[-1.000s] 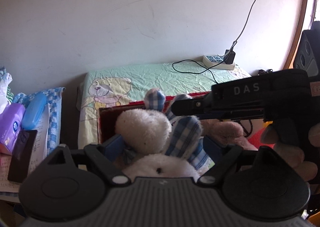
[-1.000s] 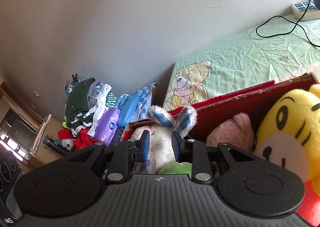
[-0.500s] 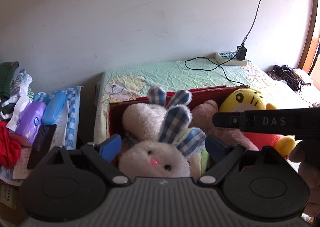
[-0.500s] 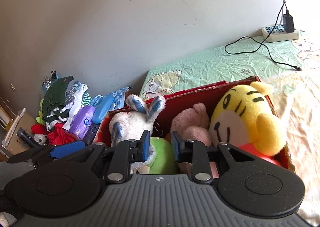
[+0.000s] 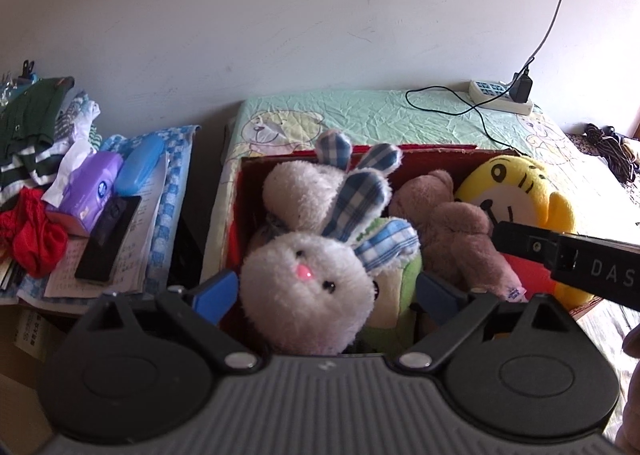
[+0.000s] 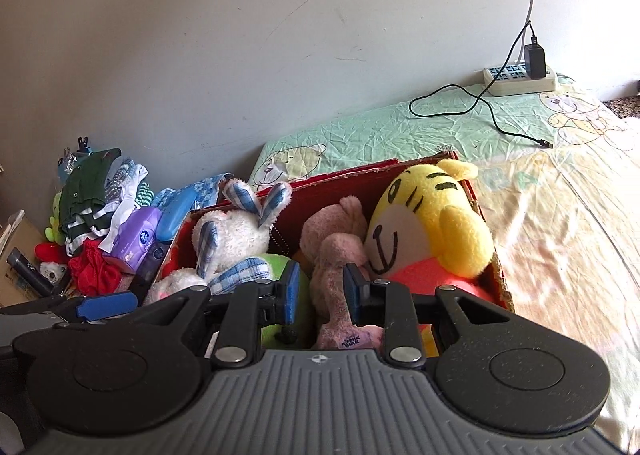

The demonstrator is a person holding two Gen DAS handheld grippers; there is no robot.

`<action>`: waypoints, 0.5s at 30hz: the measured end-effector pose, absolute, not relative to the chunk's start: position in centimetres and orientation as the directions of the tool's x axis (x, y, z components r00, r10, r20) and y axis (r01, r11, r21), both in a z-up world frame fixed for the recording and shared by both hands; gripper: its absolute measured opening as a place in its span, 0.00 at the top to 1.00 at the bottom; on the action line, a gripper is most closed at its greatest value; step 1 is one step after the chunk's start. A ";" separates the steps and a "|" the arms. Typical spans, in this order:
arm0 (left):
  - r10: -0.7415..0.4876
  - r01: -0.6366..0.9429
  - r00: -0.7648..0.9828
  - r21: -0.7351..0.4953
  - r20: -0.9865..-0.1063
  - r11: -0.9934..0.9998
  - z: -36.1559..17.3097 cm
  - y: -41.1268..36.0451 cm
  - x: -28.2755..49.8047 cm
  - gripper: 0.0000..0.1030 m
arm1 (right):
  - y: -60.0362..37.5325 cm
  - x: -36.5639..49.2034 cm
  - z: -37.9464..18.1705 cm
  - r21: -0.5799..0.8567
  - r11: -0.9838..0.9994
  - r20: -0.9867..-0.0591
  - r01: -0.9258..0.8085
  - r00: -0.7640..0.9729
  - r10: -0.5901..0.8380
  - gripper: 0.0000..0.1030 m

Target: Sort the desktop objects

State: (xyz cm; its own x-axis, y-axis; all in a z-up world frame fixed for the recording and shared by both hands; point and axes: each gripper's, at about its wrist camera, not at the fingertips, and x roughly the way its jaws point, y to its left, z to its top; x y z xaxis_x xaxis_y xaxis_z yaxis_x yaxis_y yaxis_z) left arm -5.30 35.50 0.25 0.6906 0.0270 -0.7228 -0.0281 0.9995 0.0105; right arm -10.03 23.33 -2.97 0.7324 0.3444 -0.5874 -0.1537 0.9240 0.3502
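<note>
Red box (image 6: 486, 215) packed w/ plush to rim; left tool (image 5: 326, 291) spread wide, right tool (image 6: 318, 289) narrow, both empty.

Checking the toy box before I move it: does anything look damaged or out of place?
The red cardboard box has a torn, ragged near right corner showing bare brown board. A loose charger cable trails unplugged across the bedsheet behind it.

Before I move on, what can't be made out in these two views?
- Green toy: mostly hidden under the white rabbit, both views.
- Box floor: covered by toys.
- Left hand-held gripper: fingers spread either side of the rabbit; contact unclear.
- Right hand-held gripper: pink bear lies behind the gap; grip unclear.
- Bear's tag print: too small.
</note>
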 end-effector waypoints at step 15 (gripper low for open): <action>0.117 -0.108 0.645 0.062 -0.755 0.992 0.3 32.0 -7.2 0.05 | 21.4 -12.3 -2.1 0.288 0.938 -0.606 -0.193 0.722 0.334 0.73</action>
